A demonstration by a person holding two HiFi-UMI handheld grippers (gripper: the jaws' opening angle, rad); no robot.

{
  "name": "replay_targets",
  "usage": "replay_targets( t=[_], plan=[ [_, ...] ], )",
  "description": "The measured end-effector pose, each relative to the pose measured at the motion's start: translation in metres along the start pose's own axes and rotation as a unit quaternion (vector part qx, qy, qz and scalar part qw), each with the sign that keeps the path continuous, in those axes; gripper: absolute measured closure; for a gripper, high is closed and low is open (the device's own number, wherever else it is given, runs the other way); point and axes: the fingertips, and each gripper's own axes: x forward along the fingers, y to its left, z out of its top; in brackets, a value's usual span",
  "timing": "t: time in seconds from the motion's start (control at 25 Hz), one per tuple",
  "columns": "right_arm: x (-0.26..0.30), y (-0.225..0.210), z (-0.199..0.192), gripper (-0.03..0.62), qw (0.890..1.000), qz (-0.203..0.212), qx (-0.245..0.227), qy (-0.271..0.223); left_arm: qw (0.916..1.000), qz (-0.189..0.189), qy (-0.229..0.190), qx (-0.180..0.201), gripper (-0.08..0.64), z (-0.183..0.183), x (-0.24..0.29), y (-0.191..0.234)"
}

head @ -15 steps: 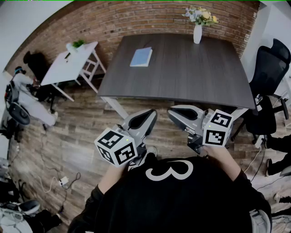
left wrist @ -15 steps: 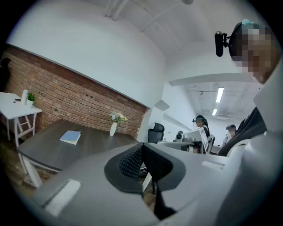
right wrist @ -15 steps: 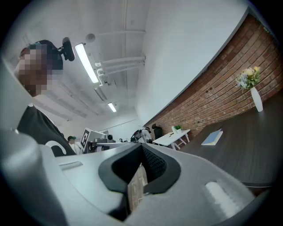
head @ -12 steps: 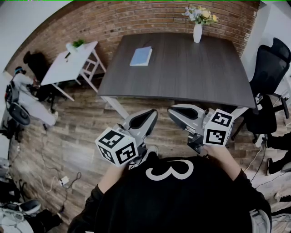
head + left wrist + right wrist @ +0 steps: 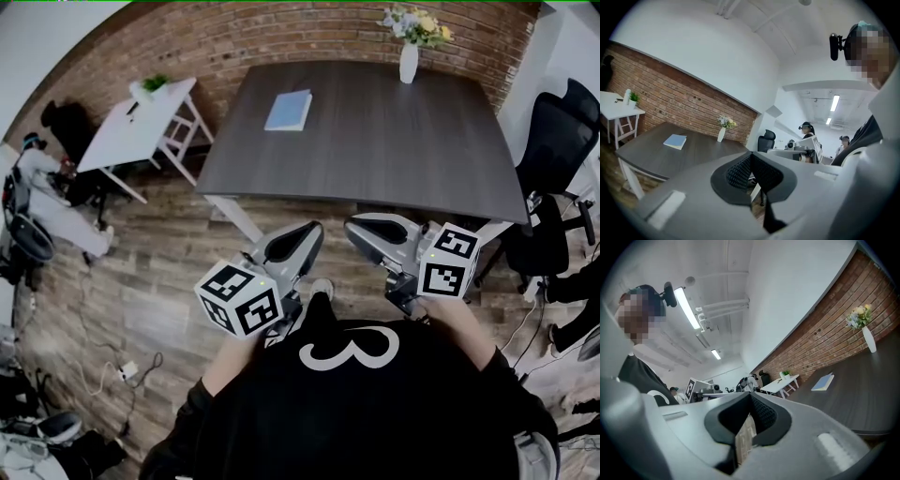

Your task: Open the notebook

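A closed blue notebook [image 5: 289, 110] lies flat on the far left part of the dark table [image 5: 375, 150]. It also shows in the left gripper view, notebook [image 5: 675, 141], and in the right gripper view, notebook [image 5: 822, 382]. Both grippers are held level over the wooden floor, short of the table's near edge and far from the notebook. My left gripper [image 5: 305, 236] is shut, its pads meeting with nothing between them [image 5: 751, 157]. My right gripper [image 5: 362, 231] also has its pads touching at the tip and holds nothing [image 5: 751, 397].
A white vase with flowers [image 5: 409, 58] stands at the table's far edge. A small white side table [image 5: 141, 127] stands to the left, by the brick wall. Black office chairs [image 5: 553, 150] stand at the right. Cables lie on the floor at the left. Other people stand in the background.
The head view has shifted slightly, so the table sits a little higher in the picture. Both grippers stay where they were, close together and shut.
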Motion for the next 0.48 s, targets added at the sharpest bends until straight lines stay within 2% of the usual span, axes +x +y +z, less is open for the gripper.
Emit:
replay_targets(
  t=[0.48],
  plan=[
    [0.030, -0.057, 0.008, 0.591, 0.999, -0.026, 0.023, -0.001, 0.9996, -0.014, 0.013, -0.019, 0.545, 0.010, 0.037, 0.056]
  ],
)
